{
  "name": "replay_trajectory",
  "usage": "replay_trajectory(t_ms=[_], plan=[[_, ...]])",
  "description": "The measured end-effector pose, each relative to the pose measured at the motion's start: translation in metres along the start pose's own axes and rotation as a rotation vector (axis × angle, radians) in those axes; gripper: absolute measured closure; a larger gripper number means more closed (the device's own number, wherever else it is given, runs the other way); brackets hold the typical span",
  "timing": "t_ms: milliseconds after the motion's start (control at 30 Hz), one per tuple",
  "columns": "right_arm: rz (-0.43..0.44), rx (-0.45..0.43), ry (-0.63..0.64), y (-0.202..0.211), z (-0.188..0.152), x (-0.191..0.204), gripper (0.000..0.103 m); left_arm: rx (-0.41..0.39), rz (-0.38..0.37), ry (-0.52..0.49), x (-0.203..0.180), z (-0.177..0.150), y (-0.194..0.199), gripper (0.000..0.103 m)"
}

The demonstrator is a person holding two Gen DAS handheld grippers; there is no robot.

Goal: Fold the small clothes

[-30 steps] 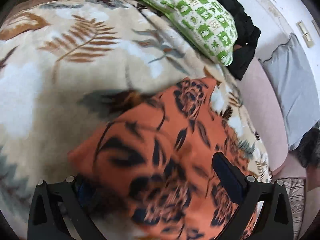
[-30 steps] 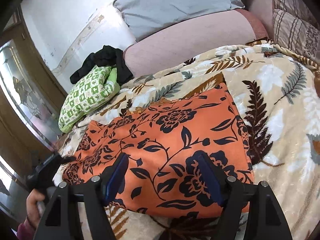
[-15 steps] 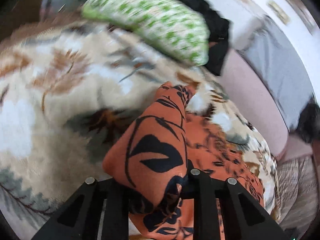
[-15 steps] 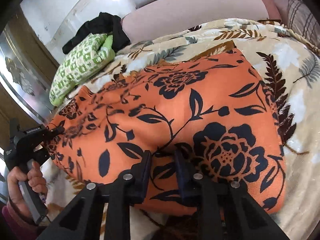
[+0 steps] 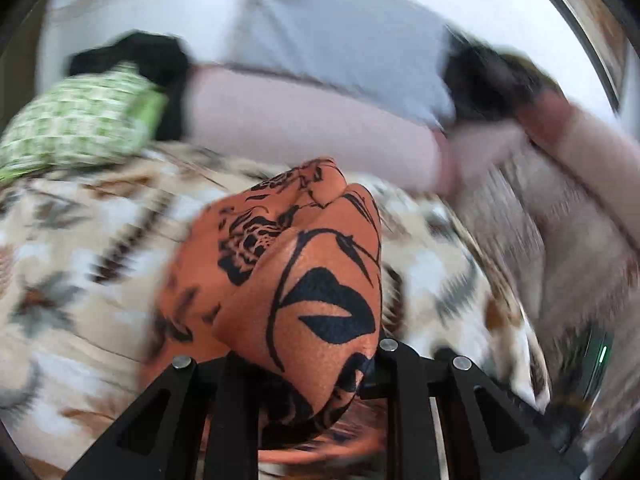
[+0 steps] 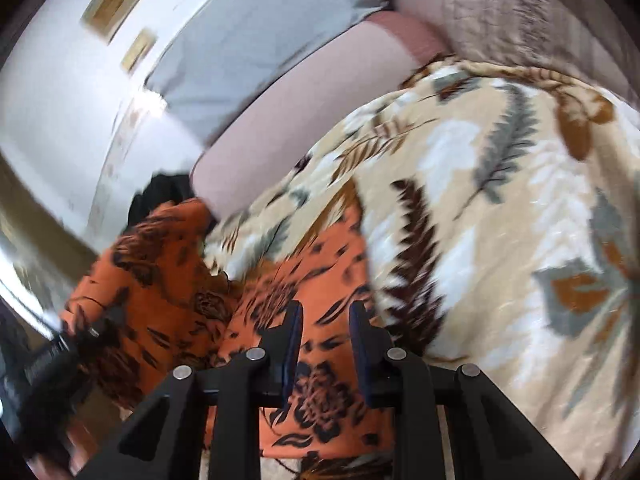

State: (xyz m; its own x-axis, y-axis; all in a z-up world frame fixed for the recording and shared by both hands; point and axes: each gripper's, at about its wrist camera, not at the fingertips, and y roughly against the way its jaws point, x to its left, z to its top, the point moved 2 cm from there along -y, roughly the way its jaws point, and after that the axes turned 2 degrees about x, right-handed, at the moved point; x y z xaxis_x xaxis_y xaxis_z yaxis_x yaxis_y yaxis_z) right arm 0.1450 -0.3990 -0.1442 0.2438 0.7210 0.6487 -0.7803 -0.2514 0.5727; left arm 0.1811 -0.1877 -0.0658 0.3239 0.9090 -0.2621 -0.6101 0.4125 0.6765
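Note:
An orange garment with a black flower print (image 6: 320, 396) lies on the leaf-patterned blanket (image 6: 500, 200). My right gripper (image 6: 326, 320) is shut on its near edge, the cloth pinched between the blue pads (image 6: 294, 332). My left gripper (image 5: 308, 364) is shut on another edge of the orange garment (image 5: 320, 288), which bulges up in a bunch over the jaws and hides the fingertips. In the right wrist view the left gripper (image 6: 76, 344) shows at the far left, with that side of the garment raised off the blanket. Both views are blurred by motion.
A green patterned pillow (image 5: 80, 128) and black clothing (image 5: 140, 56) lie at the back left. A pink bolster (image 5: 300, 128) and a grey pillow (image 5: 340, 40) line the wall. A striped cushion (image 6: 520, 20) sits at the right end. Wall switches (image 6: 120, 0) are above.
Both grippers went from open to shut on the garment's edges. The left one has lifted its side and swung it across, so the flat garment now stands bunched and partly raised.

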Motion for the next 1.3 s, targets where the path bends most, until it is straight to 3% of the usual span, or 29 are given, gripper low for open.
replay_trajectory(t_ms=[100,133,167,233,333,367,467,667,733,867,900,1033,1133,1300], plan=[[0.011,-0.006,-0.105,0.007,0.013,-0.020,0.074,0.185,-0.095,-0.075,-0.030,-0.029,-0.038,0.057],[0.017,0.001,-0.138,0.009,0.017,-0.027,0.074,0.209,-0.124,-0.078,-0.030,-0.035,-0.041,0.056],[0.020,0.007,-0.163,0.009,0.020,-0.032,0.074,0.209,-0.177,-0.072,-0.026,-0.042,-0.036,0.055],[0.024,0.022,-0.206,0.010,0.025,-0.041,0.074,0.186,-0.237,-0.079,-0.016,-0.044,-0.022,0.032],[0.033,0.034,-0.208,0.009,0.026,-0.043,0.074,0.099,-0.303,-0.111,0.010,-0.044,0.013,0.026],[0.036,0.026,-0.196,0.010,0.026,-0.041,0.074,0.084,-0.293,-0.116,0.016,-0.043,0.017,0.026],[0.092,0.018,-0.098,0.010,0.023,-0.020,0.074,0.039,-0.155,-0.099,0.058,-0.037,0.026,0.026],[0.250,0.032,0.170,0.008,-0.003,0.045,0.074,0.032,0.050,0.046,0.130,-0.036,0.014,0.026],[0.199,0.100,0.234,-0.006,-0.016,0.054,0.073,0.086,0.114,0.001,0.134,-0.045,-0.003,0.023],[-0.147,0.256,0.309,-0.043,-0.041,0.027,0.077,0.122,0.135,-0.087,0.130,-0.067,-0.025,0.022],[-0.208,0.253,0.312,-0.045,-0.043,0.019,0.078,0.117,0.145,-0.099,0.129,-0.068,-0.025,0.022],[-0.182,0.234,0.270,-0.033,-0.033,0.020,0.078,0.089,0.151,-0.161,0.126,-0.058,-0.015,0.022],[-0.097,0.154,0.265,-0.021,-0.010,0.040,0.075,0.065,0.129,-0.111,0.134,-0.051,-0.010,0.022],[-0.192,0.244,0.199,-0.083,0.041,0.051,0.075,0.088,0.123,-0.086,0.134,-0.052,-0.015,0.022]])
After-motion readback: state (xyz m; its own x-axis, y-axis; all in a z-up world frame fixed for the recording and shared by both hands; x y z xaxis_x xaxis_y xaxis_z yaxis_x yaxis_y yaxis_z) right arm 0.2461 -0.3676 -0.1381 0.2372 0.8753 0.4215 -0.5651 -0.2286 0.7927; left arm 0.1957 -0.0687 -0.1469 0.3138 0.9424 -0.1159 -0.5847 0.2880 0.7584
